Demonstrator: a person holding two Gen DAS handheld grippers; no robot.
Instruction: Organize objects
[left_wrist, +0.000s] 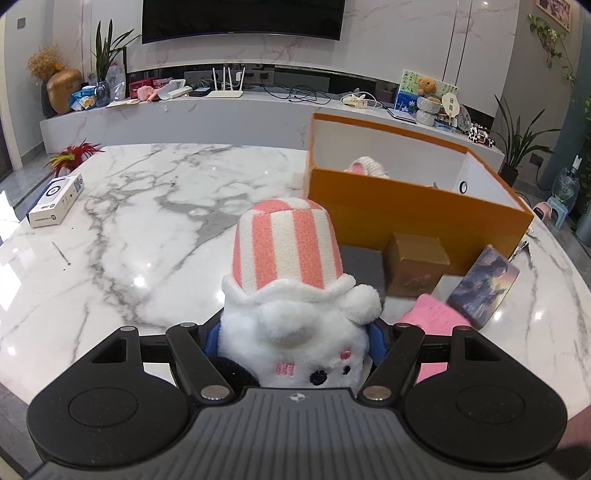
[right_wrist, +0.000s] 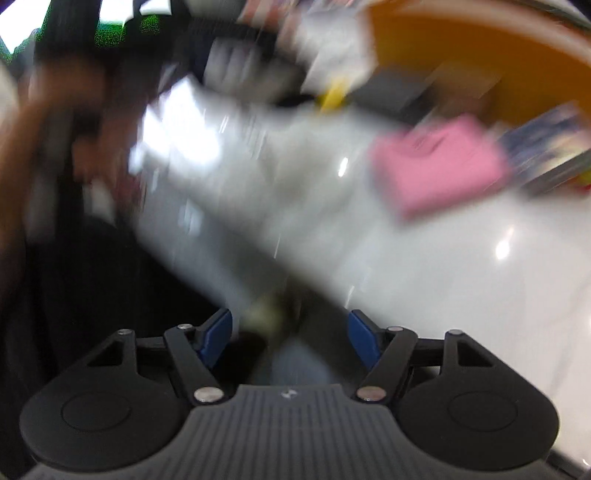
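Observation:
My left gripper (left_wrist: 293, 332) is shut on a white plush toy (left_wrist: 291, 295) with a pink-and-white striped hat, held above the marble table (left_wrist: 147, 221). An orange box (left_wrist: 413, 210) with a white inside stands ahead to the right; another plush (left_wrist: 365, 166) shows inside it. Before the box lie a small brown carton (left_wrist: 417, 266), a pink cloth (left_wrist: 432, 317) and a picture card (left_wrist: 484, 284). The right wrist view is heavily blurred. My right gripper (right_wrist: 290, 332) is open and empty over the table edge. The pink cloth (right_wrist: 439, 166) and the orange box (right_wrist: 480, 55) show ahead of it.
A white product box (left_wrist: 55, 199) and a thin metal pin (left_wrist: 61, 253) lie at the table's left. A red feathery thing (left_wrist: 74, 155) sits at the far left edge. A TV console with clutter runs behind. A dark grey pad (left_wrist: 364, 266) lies by the carton.

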